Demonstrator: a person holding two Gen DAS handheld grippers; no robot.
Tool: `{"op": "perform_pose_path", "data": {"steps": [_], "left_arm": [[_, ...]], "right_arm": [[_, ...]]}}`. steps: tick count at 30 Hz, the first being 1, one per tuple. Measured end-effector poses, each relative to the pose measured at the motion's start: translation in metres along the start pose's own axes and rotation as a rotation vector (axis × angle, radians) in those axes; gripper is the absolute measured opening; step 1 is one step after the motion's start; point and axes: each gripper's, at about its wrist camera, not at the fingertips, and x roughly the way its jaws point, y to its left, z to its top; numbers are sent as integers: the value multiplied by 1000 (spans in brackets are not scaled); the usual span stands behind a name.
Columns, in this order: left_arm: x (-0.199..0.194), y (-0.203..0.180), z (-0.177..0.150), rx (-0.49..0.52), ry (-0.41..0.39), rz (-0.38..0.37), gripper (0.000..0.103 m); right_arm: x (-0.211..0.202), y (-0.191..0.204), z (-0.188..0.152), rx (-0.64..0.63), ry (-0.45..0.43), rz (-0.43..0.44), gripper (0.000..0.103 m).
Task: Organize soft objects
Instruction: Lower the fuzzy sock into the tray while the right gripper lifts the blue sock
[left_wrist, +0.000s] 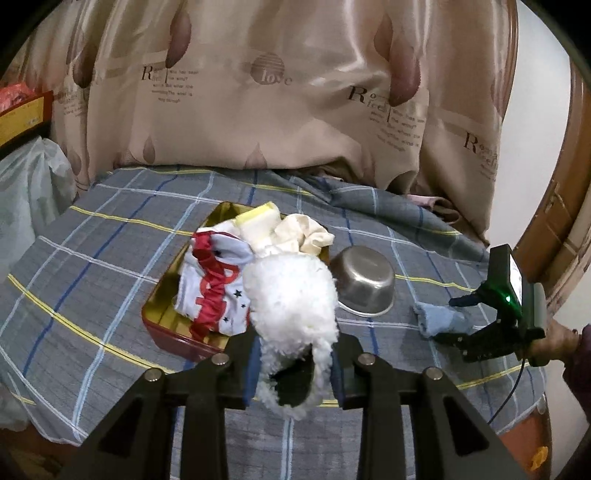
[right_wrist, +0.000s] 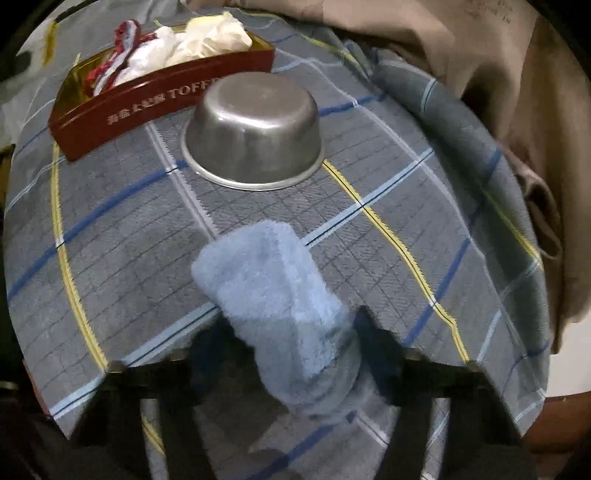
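white fluffy sock (left_wrist: 291, 295) in left gripper (left_wrist: 295, 369), blue sock (right_wrist: 280, 302) in right gripper (right_wrist: 291, 354)

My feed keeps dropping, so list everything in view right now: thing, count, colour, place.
Tin: one, red outside, gold inside, on the bed, left of the bowl.
Star cloth: one, white with red trim, in the tin.
Cream cloth: one, in the tin's far end.
Sponge: one, yellow and white, in the tin.
Bowl: one, steel, upside down beside the tin.
Fluffy sock: one, white, between the left gripper's fingers.
Blue sock: one, light blue, on the sheet, between the right gripper's fingers.
Sheet: one, grey plaid, covers the bed.
Curtain: one, beige, behind the bed.
Left gripper: black, closed on the fluffy sock.
Right gripper: black, closed on the blue sock.
Hand: one, holds the right gripper.
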Motion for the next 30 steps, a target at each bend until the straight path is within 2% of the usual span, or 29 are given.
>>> {"op": "perform_pose_path", "data": {"steps": [3, 6, 9, 13, 17, 24, 30], "left_arm": [[3, 5, 0, -13, 10, 3, 32], [6, 10, 0, -23, 16, 15, 32], [7, 14, -1, -30, 17, 22, 32], [8, 15, -2, -28, 24, 23, 32], [10, 11, -4, -15, 41, 18, 32], [16, 3, 2, 50, 47, 18, 33], [44, -4, 17, 150, 58, 19, 33]], "right_arm": [[1, -2, 3, 29, 3, -4, 24], [-8, -1, 0, 76, -24, -25, 20], [-24, -2, -13, 164, -83, -37, 19], [-54, -2, -34, 336, -215, 7, 19], [-88, 20, -53, 453, -349, 54, 19], [-130, 45, -55, 534, -498, 118, 19], [-141, 52, -51, 564, -542, 152, 19]]}}
